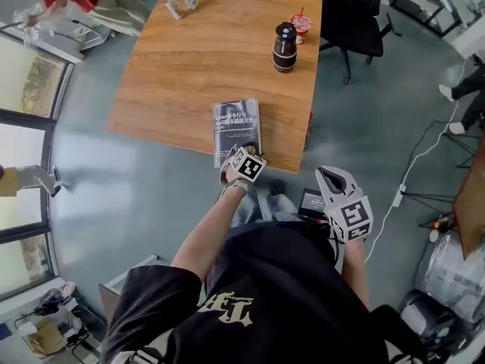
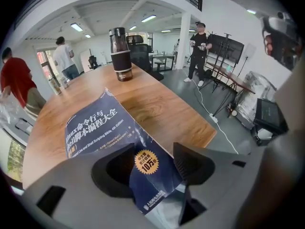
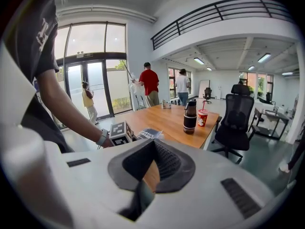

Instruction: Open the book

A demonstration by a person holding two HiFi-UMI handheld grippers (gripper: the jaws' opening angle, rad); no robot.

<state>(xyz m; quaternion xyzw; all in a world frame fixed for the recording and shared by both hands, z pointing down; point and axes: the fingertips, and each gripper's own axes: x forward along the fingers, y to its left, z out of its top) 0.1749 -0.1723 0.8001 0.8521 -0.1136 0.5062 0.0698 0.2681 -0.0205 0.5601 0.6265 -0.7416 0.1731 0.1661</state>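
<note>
2 units: left hand-held gripper (image 2: 150,163), jaws wide, astride the near corner of the closed blue book (image 2: 95,128), pads clear of it. Book lies at the wooden surface (image 2: 157,104) near edge. Right hand-held gripper (image 3: 152,161), jaws together, empty. Black bottle (image 2: 121,61) stands beyond.

1. Head view: even, bright daylight enters through the glazed wall (image 1: 26,82) at left; the floor (image 1: 136,180) carries a soft sheen; straight edges bow outward.
2. Left gripper view: fisheye frame with black corners; ceiling strip lights (image 2: 148,18) glow; pale glare streaks the book (image 2: 95,128).
3. Right gripper view: windows (image 3: 90,61) wash out; near foreground is blurred.
</note>
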